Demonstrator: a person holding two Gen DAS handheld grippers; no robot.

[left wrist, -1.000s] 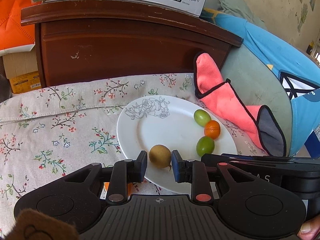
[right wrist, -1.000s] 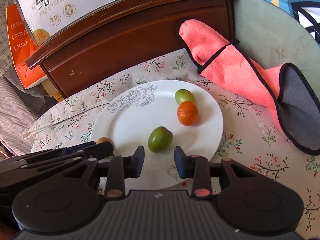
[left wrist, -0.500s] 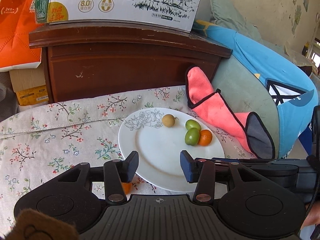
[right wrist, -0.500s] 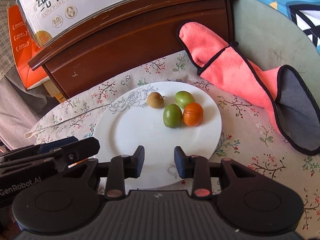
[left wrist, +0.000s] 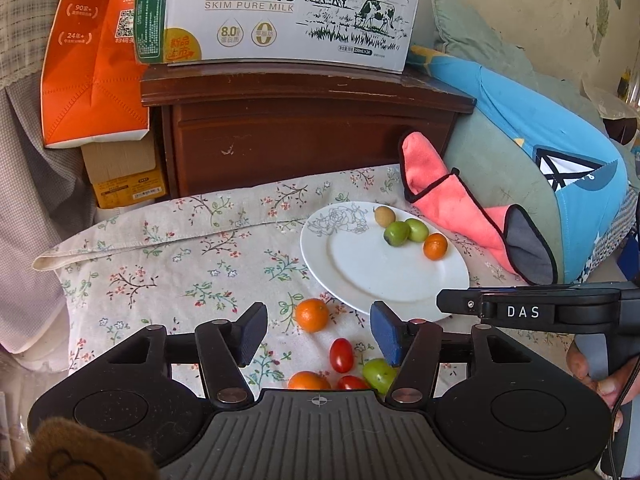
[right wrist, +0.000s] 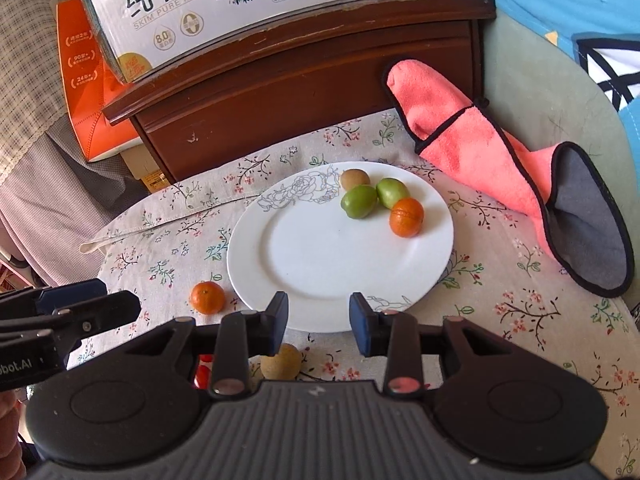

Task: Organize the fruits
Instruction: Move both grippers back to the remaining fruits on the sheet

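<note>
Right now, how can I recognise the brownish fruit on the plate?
Find the white plate on the floral cloth. Four fruits cluster at its far edge. The brownish fruit lies farthest back, beside the rose drawing; its neighbours are green or orange.

A dark wooden cabinet [left wrist: 304,136] stands behind the floral cloth [left wrist: 160,264], a milk carton box [left wrist: 288,12] on top; an orange box [left wrist: 92,60] beside it, sunlit
</note>
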